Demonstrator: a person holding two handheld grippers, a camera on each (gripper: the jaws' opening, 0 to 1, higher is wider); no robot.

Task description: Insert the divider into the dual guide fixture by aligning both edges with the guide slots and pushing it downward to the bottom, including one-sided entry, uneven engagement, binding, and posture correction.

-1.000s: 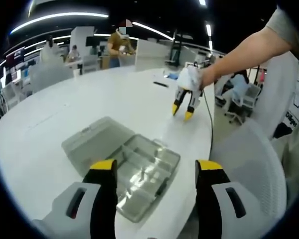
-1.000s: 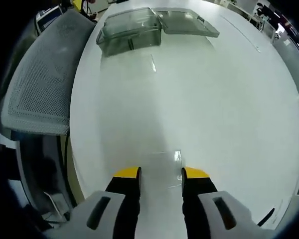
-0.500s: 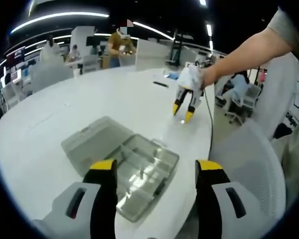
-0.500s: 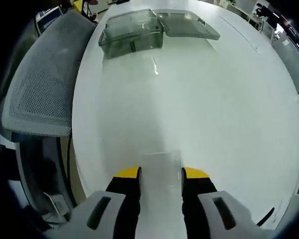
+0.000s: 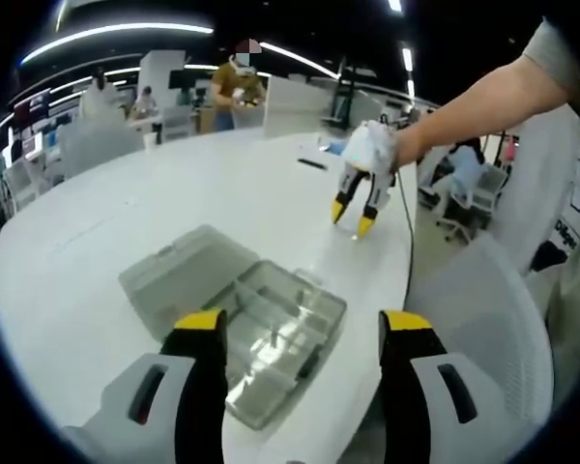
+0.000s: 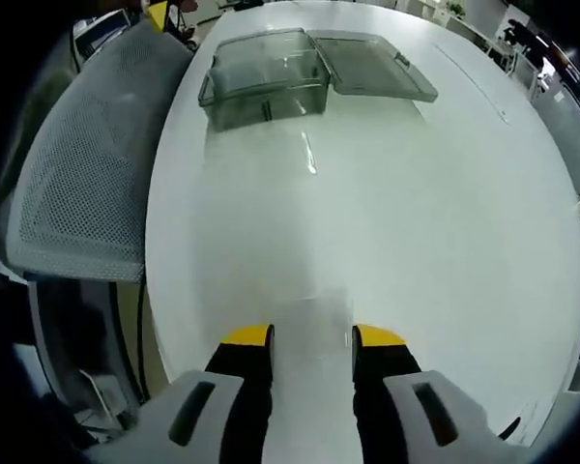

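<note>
Right gripper view — right tongs [image 6: 312, 338] grip the clear divider [image 6: 312, 311] above table [image 6: 416, 213].

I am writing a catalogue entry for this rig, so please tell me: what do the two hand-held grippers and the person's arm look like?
Each hand-held gripper has a light grey body with dark slots and black jaws tipped yellow: left hand-held gripper, right hand-held gripper. A thin dark cable hangs from the right one. The arm wears a short grey sleeve.

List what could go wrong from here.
1. The clear divider between the right gripper jaws is hard to see; a shallow hold may slip.
2. The box sits near the table edge; pushing down could tip it.
3. The left gripper hovers open, not steadying the box.
</note>
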